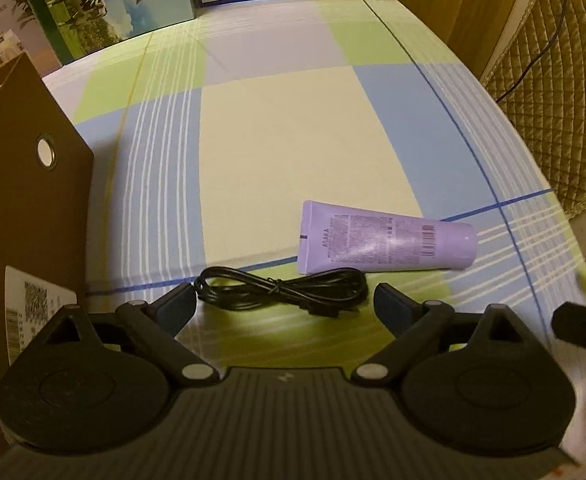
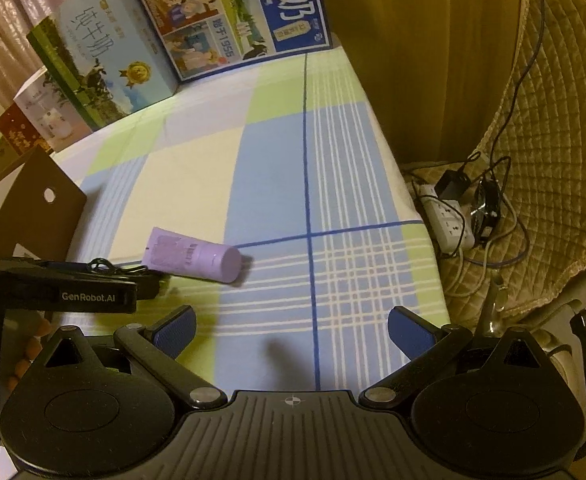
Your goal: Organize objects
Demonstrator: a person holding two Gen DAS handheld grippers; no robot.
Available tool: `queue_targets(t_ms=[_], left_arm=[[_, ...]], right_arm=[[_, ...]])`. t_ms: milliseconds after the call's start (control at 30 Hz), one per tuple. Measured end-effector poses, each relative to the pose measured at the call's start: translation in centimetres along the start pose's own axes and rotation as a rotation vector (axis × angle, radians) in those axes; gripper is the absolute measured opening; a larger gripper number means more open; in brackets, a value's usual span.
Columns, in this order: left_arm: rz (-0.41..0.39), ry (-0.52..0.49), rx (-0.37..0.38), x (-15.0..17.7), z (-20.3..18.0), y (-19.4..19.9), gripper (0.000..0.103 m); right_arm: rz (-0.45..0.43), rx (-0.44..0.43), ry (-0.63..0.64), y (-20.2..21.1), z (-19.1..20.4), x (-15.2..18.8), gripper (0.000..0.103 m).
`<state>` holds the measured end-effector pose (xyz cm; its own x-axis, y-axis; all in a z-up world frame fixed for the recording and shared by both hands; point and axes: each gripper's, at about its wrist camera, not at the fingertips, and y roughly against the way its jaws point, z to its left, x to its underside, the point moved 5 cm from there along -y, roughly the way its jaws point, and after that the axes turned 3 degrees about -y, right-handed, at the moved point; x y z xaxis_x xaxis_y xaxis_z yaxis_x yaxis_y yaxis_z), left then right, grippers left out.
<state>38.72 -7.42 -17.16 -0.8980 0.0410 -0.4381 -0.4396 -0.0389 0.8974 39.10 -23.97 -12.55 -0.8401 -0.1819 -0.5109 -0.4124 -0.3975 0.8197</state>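
A coiled black cable lies on the checked cloth just in front of my left gripper, which is open with a finger at each end of the coil. A purple tube lies just beyond the cable, cap to the right. In the right wrist view the tube lies ahead to the left, and the cable is partly hidden behind the left gripper body. My right gripper is open and empty over the cloth.
A brown cardboard box flap with a hole stands at the left. Milk cartons line the far edge. The table edge drops off at the right, beside a quilted seat holding a power strip.
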Motion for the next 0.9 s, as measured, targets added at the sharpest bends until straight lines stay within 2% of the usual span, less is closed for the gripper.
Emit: queue_targets(t_ms=[133,367,500,667,767,833,900], left_arm=[[-0.007,0.0,0.01,0.0,0.2,-0.5,0.092],[-0.021,0.009,-0.038,0.6,1.3,0.1,0.091],[-0.015,0.031,-0.07,0.8,2.2,0.4,0.091],[-0.009,0.057,-0.086,1.0,3.0,0.7,0.091],[-0.007,0.057,-0.085,1.1,3.0,0.6,0.092],[-0.004,0.061,-0.084,1.2,3.0,0.5,0.092],[-0.003,0.063,-0.081,1.3,3.0,0.6,0.092]], right_arm=[[0.0,-0.01,0.027,-0.7,0.4,-0.4,0.1],[-0.027,-0.057,0.159,-2.9,2.6,-1.1,0.099],[-0.044,-0.111,0.272,-4.6,4.5,-1.3,0.08],[-0.052,-0.142,0.4,-6.5,6.4,-1.2,0.072],[-0.044,-0.154,0.474,-7.3,7.2,-0.9,0.062],[-0.021,-0.145,0.506,-7.8,7.5,-0.6,0.048],[-0.013,-0.159,0.518,-7.7,7.5,-0.1,0.041]])
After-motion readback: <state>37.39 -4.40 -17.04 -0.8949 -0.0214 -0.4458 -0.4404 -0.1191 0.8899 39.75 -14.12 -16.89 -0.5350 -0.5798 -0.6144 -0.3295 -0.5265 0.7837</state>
